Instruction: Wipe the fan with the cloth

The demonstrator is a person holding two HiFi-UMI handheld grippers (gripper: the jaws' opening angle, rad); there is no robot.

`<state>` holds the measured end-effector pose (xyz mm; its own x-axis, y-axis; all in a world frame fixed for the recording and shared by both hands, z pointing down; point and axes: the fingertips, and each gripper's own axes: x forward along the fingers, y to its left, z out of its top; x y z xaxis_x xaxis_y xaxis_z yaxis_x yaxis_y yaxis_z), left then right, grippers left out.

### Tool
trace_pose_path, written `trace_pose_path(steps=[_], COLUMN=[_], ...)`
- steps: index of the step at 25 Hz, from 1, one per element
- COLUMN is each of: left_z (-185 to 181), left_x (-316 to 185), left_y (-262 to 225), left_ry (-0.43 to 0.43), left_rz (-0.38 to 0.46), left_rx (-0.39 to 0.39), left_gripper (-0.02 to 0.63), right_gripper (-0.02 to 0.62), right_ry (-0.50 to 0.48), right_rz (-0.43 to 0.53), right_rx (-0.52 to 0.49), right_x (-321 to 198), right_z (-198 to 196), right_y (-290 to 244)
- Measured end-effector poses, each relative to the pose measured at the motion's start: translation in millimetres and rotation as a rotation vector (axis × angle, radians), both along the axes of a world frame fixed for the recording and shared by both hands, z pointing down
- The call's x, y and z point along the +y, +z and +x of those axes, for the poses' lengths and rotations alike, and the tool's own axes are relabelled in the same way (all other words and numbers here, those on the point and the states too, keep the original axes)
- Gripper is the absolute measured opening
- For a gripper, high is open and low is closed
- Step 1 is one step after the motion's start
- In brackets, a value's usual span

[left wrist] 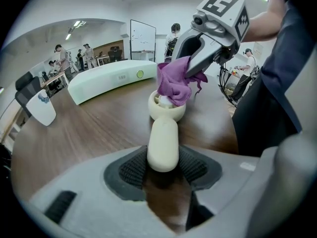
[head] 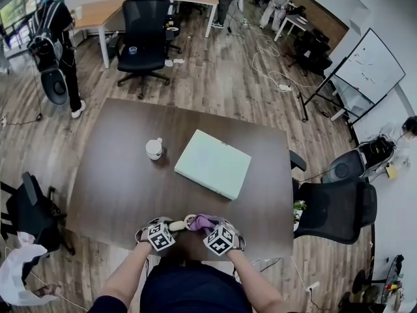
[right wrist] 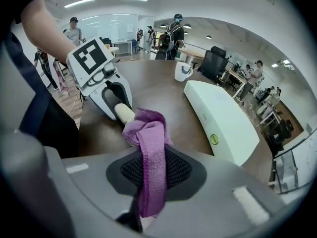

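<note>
Pressing too hard is the main risk, I think. The left gripper has its jaws closed on the smooth cream handle of the small handheld fan, which is held near the front edge of the brown table. The right gripper is clamped on a narrow fold of the purple cloth, and the bunched end of the cloth lies on the fan head. A strong push may turn the handle between the pads, or pull the cloth out of its grip.
</note>
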<state>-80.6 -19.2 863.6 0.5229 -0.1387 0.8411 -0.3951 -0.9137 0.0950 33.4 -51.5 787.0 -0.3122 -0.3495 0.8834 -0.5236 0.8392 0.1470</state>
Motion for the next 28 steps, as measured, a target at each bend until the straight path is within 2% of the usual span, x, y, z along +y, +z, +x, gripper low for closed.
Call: trace_pose_path(steps=[7, 16, 23, 28], left_z=[1.1, 1.5, -1.0, -0.9], left_x=[0.1, -1.4, 0.5, -1.1], left_y=[0.7, -1.2, -0.1, 0.0], left_ry=[-0.004, -0.008, -0.012, -0.009], left_rz=[-0.007, -0.012, -0.004, -0.007], left_rx=[0.004, 0.004, 0.004, 0.002], left_gripper=[0.196, 0.196, 0.196, 0.196], right_gripper=[0.075, 0.075, 0.075, 0.075], right_ry=[-0.012, -0.055, -0.079, -0.105], right_rz=[0.02, 0.124, 0.161, 0.163], right_rx=[0.055, 0.117, 0.093, 0.024], right_x=[-5.9, -22.5, -22.2, -20.5], right_z=[-4.1, -21.0, -40.5, -60.2], right_y=[9.4, 3.5, 0.1, -3.2])
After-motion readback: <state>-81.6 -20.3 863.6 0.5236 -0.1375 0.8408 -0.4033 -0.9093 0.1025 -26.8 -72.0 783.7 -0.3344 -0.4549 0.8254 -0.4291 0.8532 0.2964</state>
